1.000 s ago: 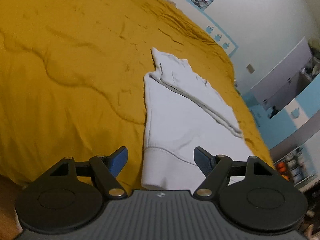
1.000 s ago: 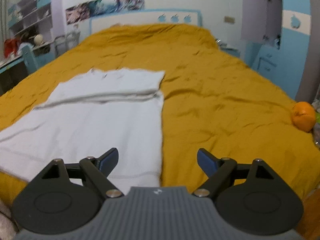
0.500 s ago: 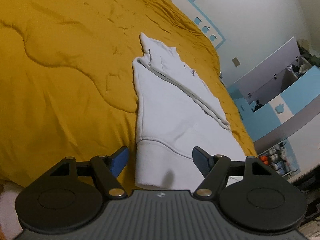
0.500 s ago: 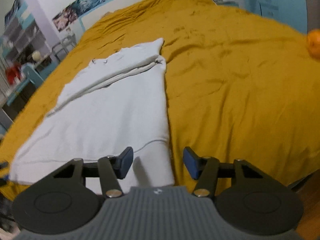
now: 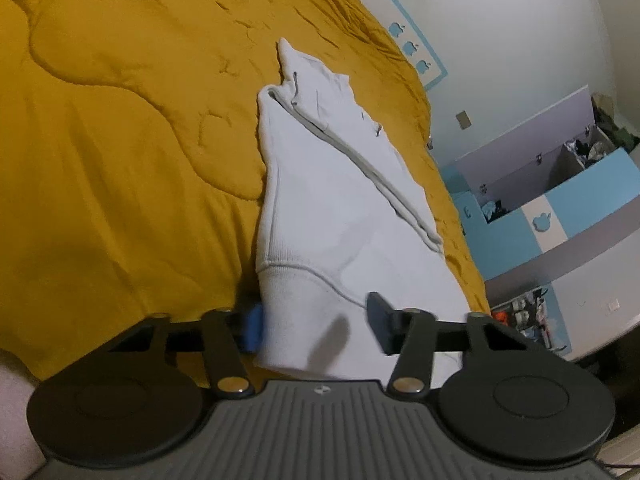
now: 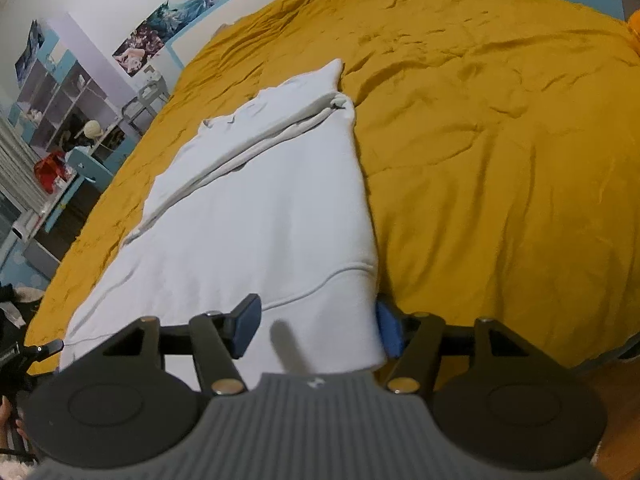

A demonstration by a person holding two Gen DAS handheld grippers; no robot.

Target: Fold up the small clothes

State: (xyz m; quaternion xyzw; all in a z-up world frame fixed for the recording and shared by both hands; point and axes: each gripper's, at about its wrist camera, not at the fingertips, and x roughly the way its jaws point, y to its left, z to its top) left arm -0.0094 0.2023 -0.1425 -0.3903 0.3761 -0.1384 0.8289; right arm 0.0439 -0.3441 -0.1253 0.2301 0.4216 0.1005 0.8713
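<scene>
A white garment (image 5: 336, 208) lies folded lengthwise on the yellow bedspread (image 5: 120, 140), ribbed hem toward me. My left gripper (image 5: 316, 326) straddles the hem's left corner. Its jaws are closing; one blue pad (image 5: 253, 330) touches the cloth's edge and the other finger (image 5: 380, 320) rests on top, with the cloth still flat between them. In the right wrist view the garment (image 6: 260, 216) shows the hem's right corner inside my right gripper (image 6: 316, 328). One finger (image 6: 245, 324) lies on the cloth and the other pad (image 6: 389, 334) sits at its edge, partly hidden. The cloth there is not bunched.
The bedspread (image 6: 500, 160) spreads wide around the garment. Shelves and a chair (image 6: 60, 152) stand left of the bed. Blue and white cabinets (image 5: 560, 208) line the wall. An orange object (image 6: 634, 28) sits at the bed's far right edge.
Both grippers came down onto the hem's corners and tilted more toward the bed. Both jaws narrowed from wide open, the left one most recently.
</scene>
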